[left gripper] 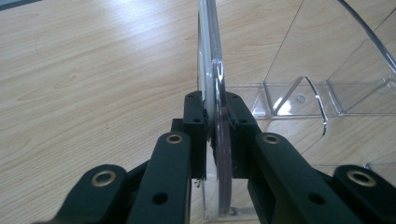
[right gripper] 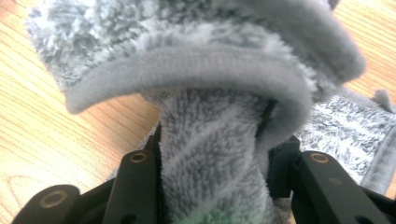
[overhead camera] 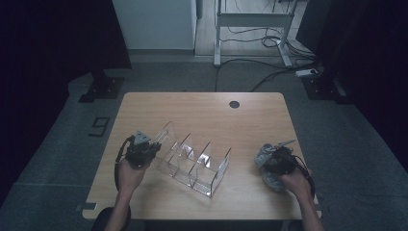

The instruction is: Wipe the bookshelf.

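High view: two grippers work a dim table, small details hard to read.
The left gripper [left gripper: 215,135] pinches the end wall of the clear acrylic rack [overhead camera: 192,159] at mid-table. The right gripper [overhead camera: 280,160] points down at the table's right edge, its jaws holding a fold of fuzzy grey cloth [right gripper: 210,154]; the fold hides its pads.

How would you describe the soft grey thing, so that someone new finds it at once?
Start at the wooden table and go to its right edge, away from the clear plastic divider rack. There the right tool grips a crumpled grey fluffy cloth. It is the one soft, fuzzy thing; the rack is hard and transparent.
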Action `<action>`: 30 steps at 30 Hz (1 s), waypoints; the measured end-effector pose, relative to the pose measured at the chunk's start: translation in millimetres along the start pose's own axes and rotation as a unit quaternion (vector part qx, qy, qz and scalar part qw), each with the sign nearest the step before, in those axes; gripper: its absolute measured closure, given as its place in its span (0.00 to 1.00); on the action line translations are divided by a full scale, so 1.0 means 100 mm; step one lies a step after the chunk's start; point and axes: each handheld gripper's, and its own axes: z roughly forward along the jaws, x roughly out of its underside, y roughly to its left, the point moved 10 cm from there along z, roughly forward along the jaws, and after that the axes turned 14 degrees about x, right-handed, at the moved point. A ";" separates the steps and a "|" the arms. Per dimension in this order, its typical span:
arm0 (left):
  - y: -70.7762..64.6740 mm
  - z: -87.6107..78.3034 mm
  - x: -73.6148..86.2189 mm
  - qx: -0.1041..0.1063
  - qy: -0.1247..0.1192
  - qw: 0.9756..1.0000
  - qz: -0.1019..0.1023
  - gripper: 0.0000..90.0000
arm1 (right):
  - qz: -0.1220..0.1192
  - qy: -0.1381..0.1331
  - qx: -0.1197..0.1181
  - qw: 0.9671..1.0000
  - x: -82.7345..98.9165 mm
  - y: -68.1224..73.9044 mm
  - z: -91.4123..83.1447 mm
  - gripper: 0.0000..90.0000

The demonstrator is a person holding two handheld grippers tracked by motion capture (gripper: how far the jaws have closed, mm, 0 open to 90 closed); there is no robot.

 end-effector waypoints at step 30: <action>-0.08 -0.20 -0.13 0.024 -0.029 0.999 0.007 0.20 | -0.008 -0.076 -0.043 0.996 -0.21 0.03 -0.48 0.15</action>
